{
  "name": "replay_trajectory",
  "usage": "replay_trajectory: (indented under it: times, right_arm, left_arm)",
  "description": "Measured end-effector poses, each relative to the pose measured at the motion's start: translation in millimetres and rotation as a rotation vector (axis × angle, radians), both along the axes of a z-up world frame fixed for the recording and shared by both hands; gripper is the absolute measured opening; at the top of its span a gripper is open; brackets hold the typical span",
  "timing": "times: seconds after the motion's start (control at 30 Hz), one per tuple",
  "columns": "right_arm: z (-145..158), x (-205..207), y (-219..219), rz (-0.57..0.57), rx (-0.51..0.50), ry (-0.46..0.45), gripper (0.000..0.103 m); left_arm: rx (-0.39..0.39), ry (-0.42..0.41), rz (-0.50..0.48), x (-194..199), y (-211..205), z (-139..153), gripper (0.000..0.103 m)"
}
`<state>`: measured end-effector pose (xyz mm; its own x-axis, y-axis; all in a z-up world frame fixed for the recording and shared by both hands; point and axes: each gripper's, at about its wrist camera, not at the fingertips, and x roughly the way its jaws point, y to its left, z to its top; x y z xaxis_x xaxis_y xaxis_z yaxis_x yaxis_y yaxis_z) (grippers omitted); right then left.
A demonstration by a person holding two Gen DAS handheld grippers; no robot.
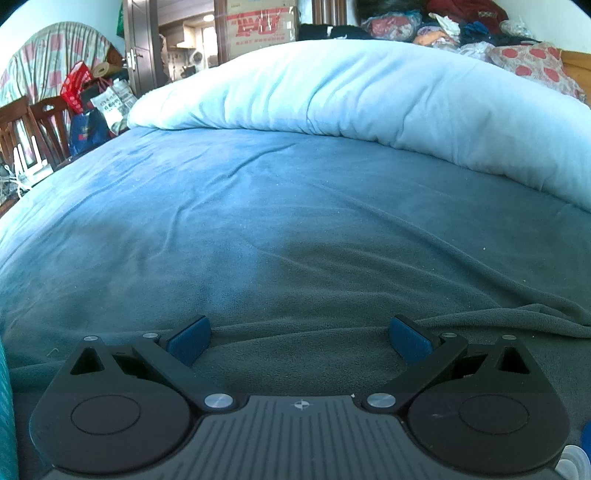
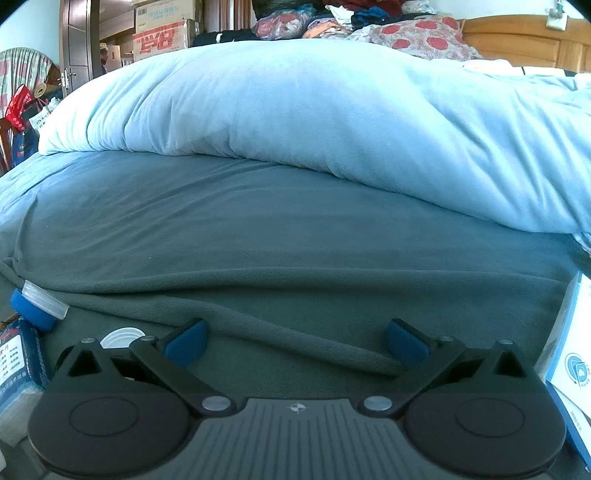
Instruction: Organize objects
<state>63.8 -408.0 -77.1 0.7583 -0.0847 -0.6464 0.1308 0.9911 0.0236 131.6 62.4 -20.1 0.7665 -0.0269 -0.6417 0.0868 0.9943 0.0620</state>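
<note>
Pale blue duvet (image 1: 332,88) on a blue bedsheet (image 1: 258,221), cardboard box (image 1: 262,26) behind.

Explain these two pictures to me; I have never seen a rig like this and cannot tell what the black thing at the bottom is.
Each picture comes from a camera mounted on a hand-held grasping tool, looking forward along its two blue-padded fingers. One shows the left tool, the other the right tool. Both are open and hold nothing. Ahead lies a bed with a dark blue blanket and a pale blue duvet piled behind it. Beside the right tool sit a blue-capped bottle, a white lid and a white-and-blue box.
</note>
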Motion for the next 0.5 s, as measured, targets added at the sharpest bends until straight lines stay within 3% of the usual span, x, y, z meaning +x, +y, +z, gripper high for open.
replay_trajectory:
  times: [0.3, 0.4, 0.43, 0.47, 0.5]
  right_arm:
    - [0.3, 1.5, 0.6, 0.004, -0.001, 0.003, 0.103]
    - [2.5, 1.1, -5.9, 0.009, 0.048, -0.003, 0.103]
    - [6.3, -1.1, -9.3, 0.005, 0.075, -0.014, 0.1]
    - [13.5, -6.0, -11.8, -0.008, 0.106, -0.033, 0.086]
    - [25.4, -12.3, -10.8, -0.013, 0.127, -0.063, 0.08]
  left_arm:
    - [0.014, 0.002, 0.005, 4.7, -3.4, -0.8, 0.103]
    - [-0.022, 0.039, 0.001, 3.5, 0.7, 4.2, 0.103]
    - [-0.039, 0.055, -0.007, 2.7, 1.9, 7.0, 0.103]
    - [-0.068, 0.067, -0.011, 0.4, 5.0, 12.4, 0.101]
    - [-0.105, 0.061, -0.008, -6.1, 7.6, 19.1, 0.095]
